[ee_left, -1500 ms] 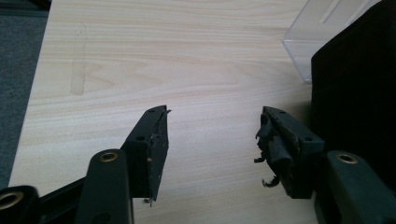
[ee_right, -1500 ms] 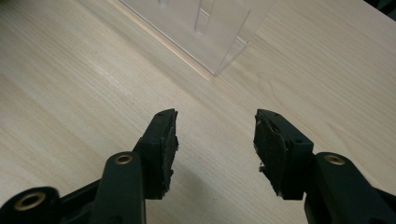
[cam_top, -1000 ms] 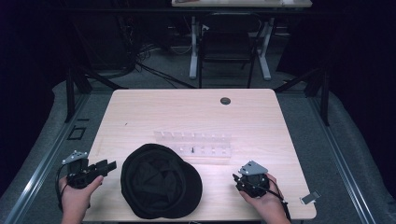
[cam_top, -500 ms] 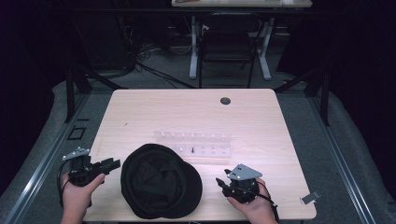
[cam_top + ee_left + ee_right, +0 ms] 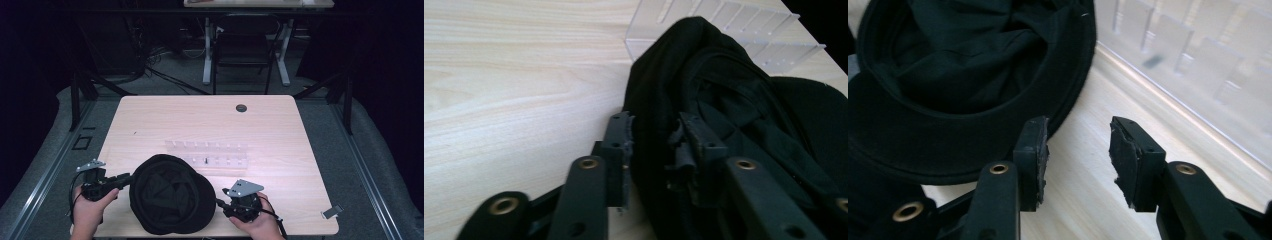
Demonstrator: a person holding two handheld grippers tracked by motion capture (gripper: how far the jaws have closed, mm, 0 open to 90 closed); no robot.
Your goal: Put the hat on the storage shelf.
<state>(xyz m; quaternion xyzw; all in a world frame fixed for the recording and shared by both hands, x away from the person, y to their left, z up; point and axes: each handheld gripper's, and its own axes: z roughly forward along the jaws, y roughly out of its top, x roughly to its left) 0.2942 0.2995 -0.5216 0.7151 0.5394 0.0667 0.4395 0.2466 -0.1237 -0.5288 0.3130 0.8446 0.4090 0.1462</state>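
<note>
From the high view, a black cap [image 5: 171, 194] lies upside down at the near edge of the table [image 5: 200, 120], just in front of a clear plastic rack [image 5: 207, 153]; the left gripper [image 5: 125, 179] meets its left rim, the right gripper [image 5: 220, 202] its right. In the left gripper view the jaws have just been closing, with a fold of the cap [image 5: 704, 100] between them. In the right gripper view the jaws, closing a little, stand apart over bare wood beside the brim [image 5: 948, 145], holding nothing
</note>
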